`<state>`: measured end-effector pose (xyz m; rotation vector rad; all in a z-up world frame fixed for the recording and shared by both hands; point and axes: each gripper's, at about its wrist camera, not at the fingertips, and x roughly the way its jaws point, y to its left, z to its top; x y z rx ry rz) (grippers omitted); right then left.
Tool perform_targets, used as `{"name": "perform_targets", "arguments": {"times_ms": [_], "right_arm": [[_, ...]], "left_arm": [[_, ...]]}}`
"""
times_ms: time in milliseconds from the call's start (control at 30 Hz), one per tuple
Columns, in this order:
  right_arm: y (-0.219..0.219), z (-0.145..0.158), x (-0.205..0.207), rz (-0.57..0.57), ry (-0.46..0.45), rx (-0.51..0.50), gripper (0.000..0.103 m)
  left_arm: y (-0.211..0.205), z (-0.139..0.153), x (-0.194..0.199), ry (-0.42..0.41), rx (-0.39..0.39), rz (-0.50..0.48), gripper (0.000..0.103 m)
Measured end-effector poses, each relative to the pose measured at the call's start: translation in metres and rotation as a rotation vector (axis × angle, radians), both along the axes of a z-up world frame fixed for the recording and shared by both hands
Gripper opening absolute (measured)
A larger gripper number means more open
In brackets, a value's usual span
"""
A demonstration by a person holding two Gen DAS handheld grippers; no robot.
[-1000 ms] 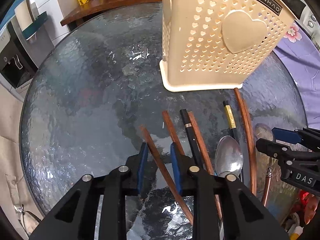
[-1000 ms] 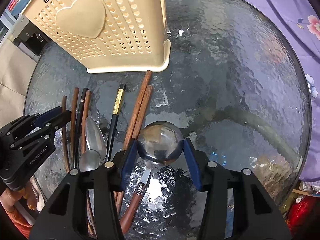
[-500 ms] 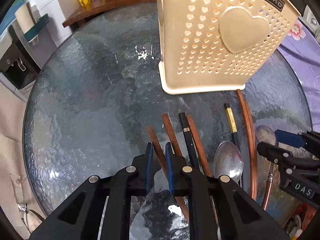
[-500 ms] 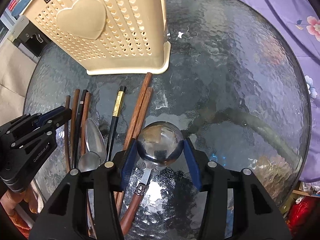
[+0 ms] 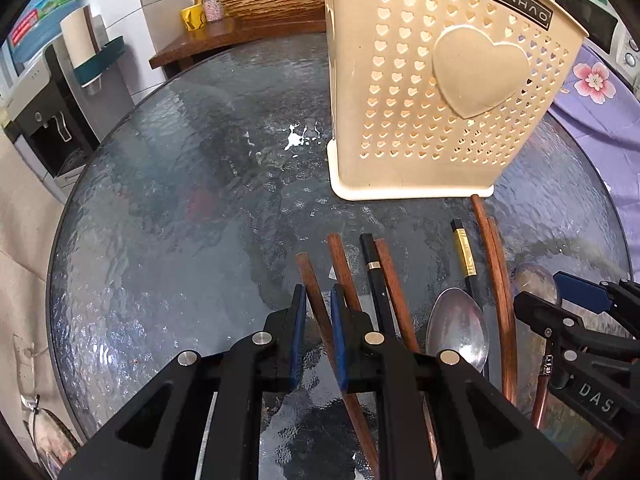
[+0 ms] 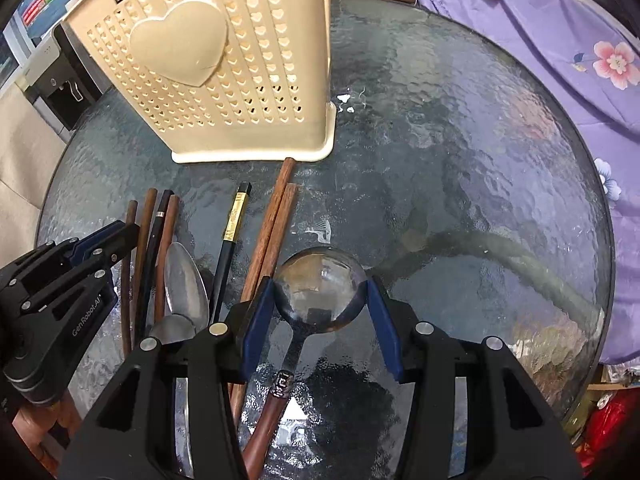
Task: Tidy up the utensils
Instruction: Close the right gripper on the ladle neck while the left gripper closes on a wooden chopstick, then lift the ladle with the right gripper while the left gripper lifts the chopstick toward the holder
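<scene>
Brown wooden chopstick (image 5: 316, 312) lies leftmost in row of utensils on round glass table (image 5: 168, 216), just before cream heart-pierced holder (image 5: 436, 92) — holder's inside not visible. Left gripper (image 5: 318, 312) has just closed, blue pads clamped on chopstick. Right gripper (image 6: 320, 300) half spread, pads flanking ladle (image 6: 320, 292) bowl — contact unclear.

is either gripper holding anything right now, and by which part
The left gripper is shut on the leftmost brown chopstick, partway along its shaft. The right gripper grips the ladle by the sides of its round bowl.
</scene>
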<state>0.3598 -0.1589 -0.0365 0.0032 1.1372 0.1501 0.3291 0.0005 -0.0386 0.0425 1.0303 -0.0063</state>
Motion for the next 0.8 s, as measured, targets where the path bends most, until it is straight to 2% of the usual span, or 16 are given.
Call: {"name": "perform_targets", "arguments": {"times_ms": [233, 400, 633, 800], "right_arm": [[0.002, -0.001, -0.011, -0.009, -0.032, 0.01, 0.048], [-0.008, 0.0, -0.013, -0.025, -0.057, 0.065, 0.048], [-0.015, 0.004, -0.026, 0.003, -0.17, 0.055, 0.048], [-0.017, 0.017, -0.037, 0.023, -0.255, 0.035, 0.048]], "left_arm": [[0.001, 0.001, -0.008, -0.017, -0.016, 0.02, 0.01], [0.004, 0.002, -0.011, -0.027, -0.041, 0.033, 0.01], [0.009, 0.004, -0.01, -0.055, -0.073, 0.053, 0.009], [0.01, 0.018, -0.014, -0.099, -0.083, 0.039, 0.008]]}}
